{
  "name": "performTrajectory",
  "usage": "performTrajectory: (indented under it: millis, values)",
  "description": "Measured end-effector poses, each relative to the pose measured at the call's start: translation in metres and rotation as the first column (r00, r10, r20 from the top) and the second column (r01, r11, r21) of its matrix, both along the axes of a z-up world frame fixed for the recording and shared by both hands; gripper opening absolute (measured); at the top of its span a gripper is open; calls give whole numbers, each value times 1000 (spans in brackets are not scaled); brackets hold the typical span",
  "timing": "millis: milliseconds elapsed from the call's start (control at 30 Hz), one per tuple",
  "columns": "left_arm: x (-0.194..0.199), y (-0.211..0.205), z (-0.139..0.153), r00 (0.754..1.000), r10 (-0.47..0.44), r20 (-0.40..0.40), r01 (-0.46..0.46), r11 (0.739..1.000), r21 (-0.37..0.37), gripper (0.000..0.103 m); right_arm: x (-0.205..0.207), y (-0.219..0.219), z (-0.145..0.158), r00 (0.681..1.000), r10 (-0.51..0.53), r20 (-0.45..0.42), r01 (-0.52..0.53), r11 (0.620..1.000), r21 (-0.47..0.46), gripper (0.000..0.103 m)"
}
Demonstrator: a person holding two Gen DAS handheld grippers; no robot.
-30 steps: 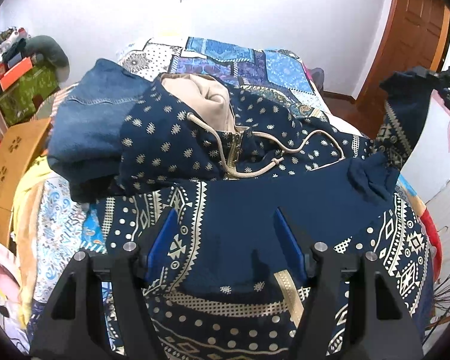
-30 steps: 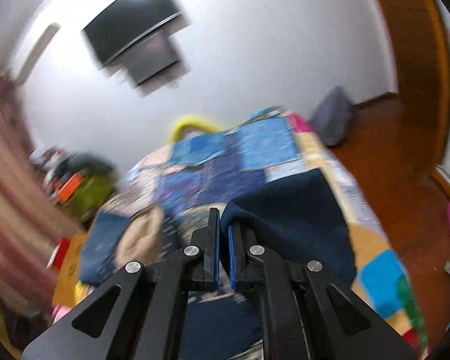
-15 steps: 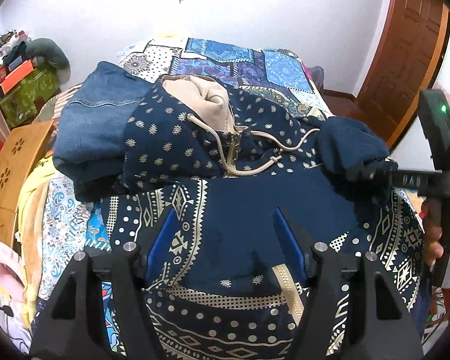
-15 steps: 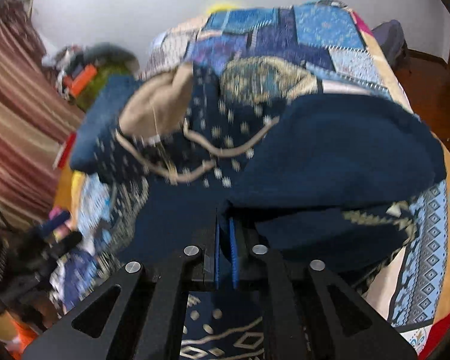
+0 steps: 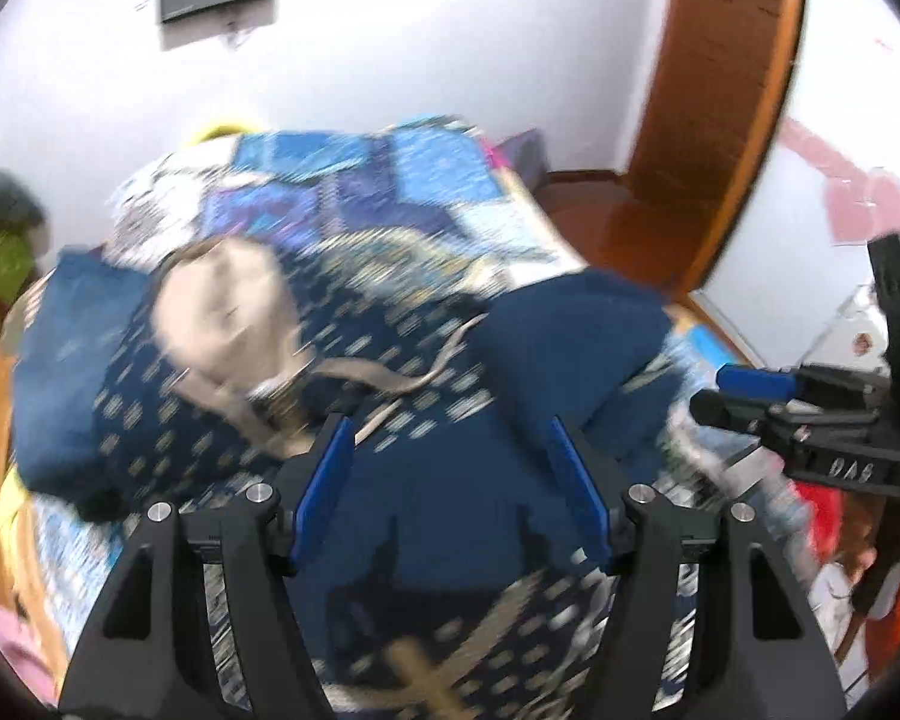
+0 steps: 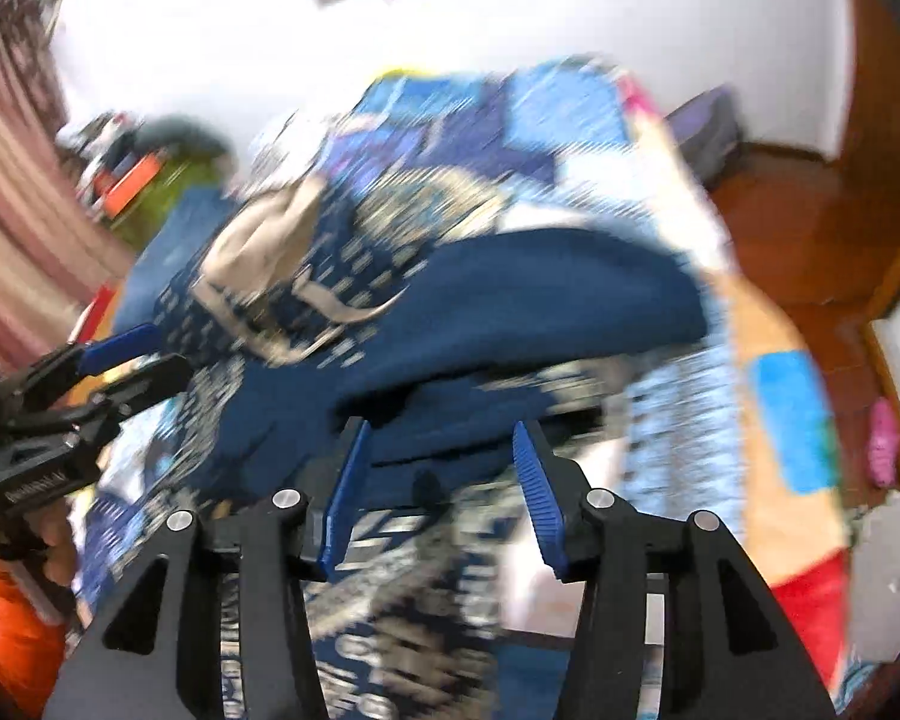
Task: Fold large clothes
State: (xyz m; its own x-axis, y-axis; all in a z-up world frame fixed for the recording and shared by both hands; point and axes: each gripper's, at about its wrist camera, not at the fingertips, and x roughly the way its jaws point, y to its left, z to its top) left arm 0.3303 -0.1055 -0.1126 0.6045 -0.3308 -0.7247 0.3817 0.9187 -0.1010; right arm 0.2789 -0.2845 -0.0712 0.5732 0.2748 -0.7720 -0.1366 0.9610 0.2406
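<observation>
A navy hoodie [image 5: 438, 480] with cream dots and patterned bands lies on the bed, its tan-lined hood [image 5: 222, 306] at the far left. Its plain navy sleeve [image 5: 576, 348] lies folded across the chest; it also shows in the right wrist view [image 6: 558, 294]. My left gripper [image 5: 450, 450] is open and empty above the hoodie's middle. My right gripper [image 6: 438, 450] is open and empty just in front of the folded sleeve. Each gripper shows in the other's view, the right one [image 5: 750, 396] at the right and the left one [image 6: 120, 360] at the left. Both views are blurred.
A blue patchwork bedspread [image 5: 360, 180] covers the bed. Folded blue jeans [image 5: 66, 324] lie left of the hood. A wooden door [image 5: 708, 114] and wood floor [image 6: 810, 228] are at the right. Clutter with a green box [image 6: 150, 204] stands at the far left.
My right gripper laid the sleeve across the hoodie's chest, opened and let it go. Both grippers have lifted and tilted up; the left one stayed open.
</observation>
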Motion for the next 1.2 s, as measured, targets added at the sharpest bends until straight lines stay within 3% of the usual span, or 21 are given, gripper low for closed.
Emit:
performTrajectory:
  millis: [133,267,400,567,733,833,900,967,1000,1100,1200]
  values:
    - [18,-48,8,995,-100,-8,100,995,-21,66,-6,-41,7,991,-131,23,130,991,11,46]
    - [30,-97,1,982,-187,-2,187,981,44,66,-11,-70,8,973,-230,38,230,973,4,46]
    - [46,-144,-20,962,-267,-56,270,960,78,66,-12,-92,1,955,-296,23,295,955,18,46]
    - [65,-187,-55,950,-290,-114,306,938,166,66,-7,-101,-12,947,-321,-25,322,946,43,47]
    - [79,-203,-87,942,-290,-168,322,920,222,65,-10,-103,-18,951,-307,-34,308,951,22,47]
    - [85,-197,-91,949,-264,-172,296,935,195,58,-12,-102,-19,953,-300,-35,301,953,26,47]
    - [87,-193,-88,953,-256,-162,285,940,187,35,-11,-100,-19,955,-294,-36,296,955,31,47]
    - [91,-187,-84,955,-245,-167,274,943,186,20,-11,-98,-19,956,-291,-37,292,956,31,47]
    - [93,-181,-78,954,-241,-180,268,951,152,15,-10,-97,-19,957,-288,-37,290,957,32,47]
    - [95,-163,-55,959,-207,-191,219,975,43,7,-7,-91,-15,962,-271,-37,272,962,26,47]
    - [85,-143,-23,977,-176,-118,177,984,4,6,-4,-86,-6,967,-254,-22,254,967,18,47]
